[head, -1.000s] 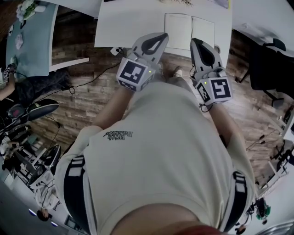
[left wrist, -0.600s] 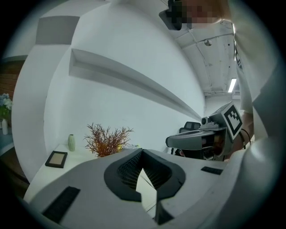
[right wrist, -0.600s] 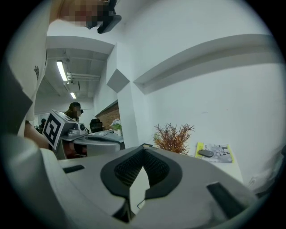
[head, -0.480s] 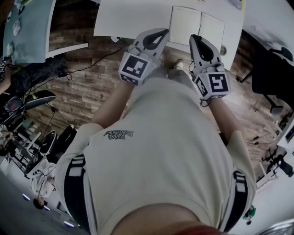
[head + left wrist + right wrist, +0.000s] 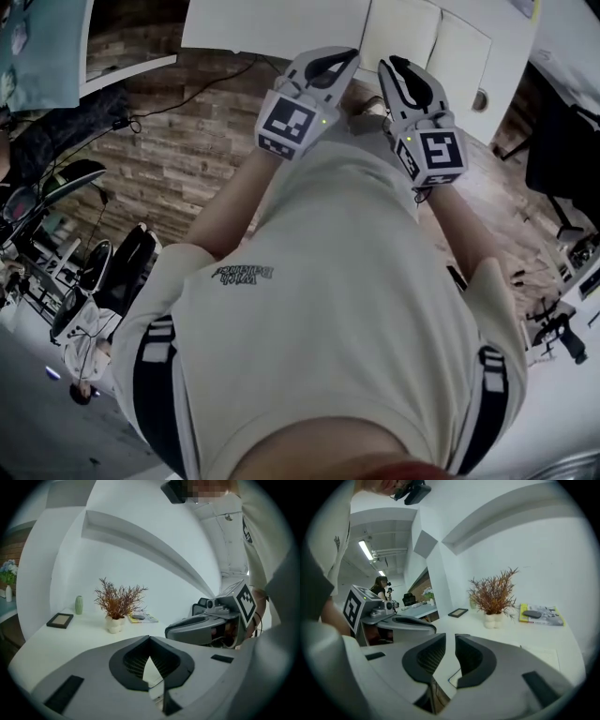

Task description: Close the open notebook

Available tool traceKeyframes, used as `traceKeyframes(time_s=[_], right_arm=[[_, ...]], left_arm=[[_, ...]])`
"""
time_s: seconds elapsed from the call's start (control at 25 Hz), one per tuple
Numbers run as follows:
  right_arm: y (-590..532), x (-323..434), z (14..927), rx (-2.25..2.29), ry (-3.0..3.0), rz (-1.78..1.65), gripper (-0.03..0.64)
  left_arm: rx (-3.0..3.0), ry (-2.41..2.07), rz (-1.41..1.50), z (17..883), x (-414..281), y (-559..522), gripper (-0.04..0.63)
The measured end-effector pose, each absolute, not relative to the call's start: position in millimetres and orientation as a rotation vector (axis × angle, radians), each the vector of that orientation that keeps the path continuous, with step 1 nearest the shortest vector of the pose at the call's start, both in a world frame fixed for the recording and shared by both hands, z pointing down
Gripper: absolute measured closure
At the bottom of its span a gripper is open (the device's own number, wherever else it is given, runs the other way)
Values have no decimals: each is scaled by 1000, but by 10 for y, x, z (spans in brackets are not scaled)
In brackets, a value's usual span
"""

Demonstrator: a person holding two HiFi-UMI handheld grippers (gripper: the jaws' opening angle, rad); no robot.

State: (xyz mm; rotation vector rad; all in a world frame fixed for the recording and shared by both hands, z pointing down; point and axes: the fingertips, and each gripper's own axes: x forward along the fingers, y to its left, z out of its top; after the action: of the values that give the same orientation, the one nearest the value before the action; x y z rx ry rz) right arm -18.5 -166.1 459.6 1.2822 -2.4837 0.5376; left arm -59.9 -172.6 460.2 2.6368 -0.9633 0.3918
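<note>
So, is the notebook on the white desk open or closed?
Open. In the head view the notebook lies spread flat on the white desk, two blank pages side by side.

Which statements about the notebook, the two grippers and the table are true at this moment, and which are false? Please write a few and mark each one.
1. The notebook lies open on the white table. True.
2. The fingers of the right gripper are pressed together. False: they stand apart, having just been opening, and nothing is between them.
3. The left gripper is clamped on a page of the notebook. False: its fingers are together with nothing between them.
4. A dry plant in a small white pot stands on the table. True.
</note>
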Motion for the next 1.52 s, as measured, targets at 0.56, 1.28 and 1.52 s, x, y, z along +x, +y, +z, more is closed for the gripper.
traceKeyframes(time_s=[0.56,1.28,1.52], right_arm=[[-1599,-337,5798,1111,-2306,556,497],[-1490,-263,5755,1189,-2328,617,595],[-1436,200,5031,1453,-2369,591,595]], left_arm=[[2482,-926,515,5655,-634,-1606,583],[2455,-883,526,5692,-497,-1605,583],[2545,-738,518,5199,21,-1536,583]])
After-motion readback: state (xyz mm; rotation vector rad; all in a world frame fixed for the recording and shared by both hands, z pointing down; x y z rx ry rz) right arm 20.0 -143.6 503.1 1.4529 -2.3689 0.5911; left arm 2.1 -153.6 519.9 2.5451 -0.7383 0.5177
